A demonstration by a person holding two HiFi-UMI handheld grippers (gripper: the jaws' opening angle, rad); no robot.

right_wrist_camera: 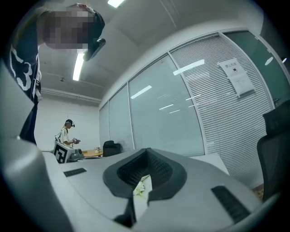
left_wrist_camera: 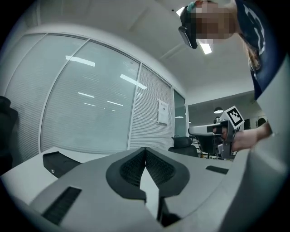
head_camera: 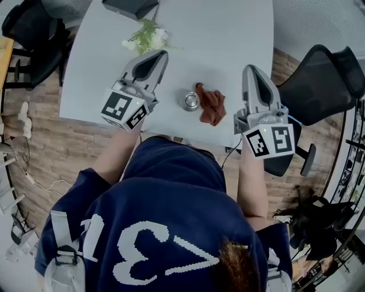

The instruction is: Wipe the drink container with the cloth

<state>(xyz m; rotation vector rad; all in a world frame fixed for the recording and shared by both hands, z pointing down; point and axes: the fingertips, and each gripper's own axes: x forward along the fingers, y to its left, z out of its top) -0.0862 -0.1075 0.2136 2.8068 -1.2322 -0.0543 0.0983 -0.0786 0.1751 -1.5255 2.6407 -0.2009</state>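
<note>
The drink container [head_camera: 191,101], a small metal can seen from above, stands near the front edge of the pale table [head_camera: 228,34]. A crumpled red-brown cloth [head_camera: 212,105] lies against its right side. My left gripper [head_camera: 162,55] is held above the table to the can's left, and my right gripper [head_camera: 250,69] is held above it to the cloth's right. Neither touches can or cloth. In the left gripper view the jaws [left_wrist_camera: 145,148] meet at the tips with nothing between them. The right gripper's jaws [right_wrist_camera: 147,149] are likewise shut and empty. Both point level across the room.
A bunch of white flowers [head_camera: 145,39] lies on the table beyond the left gripper, and a black object [head_camera: 130,7] sits at the far edge. Black office chairs stand at right [head_camera: 319,74] and at left [head_camera: 28,34]. A distant person [right_wrist_camera: 68,133] stands by a desk.
</note>
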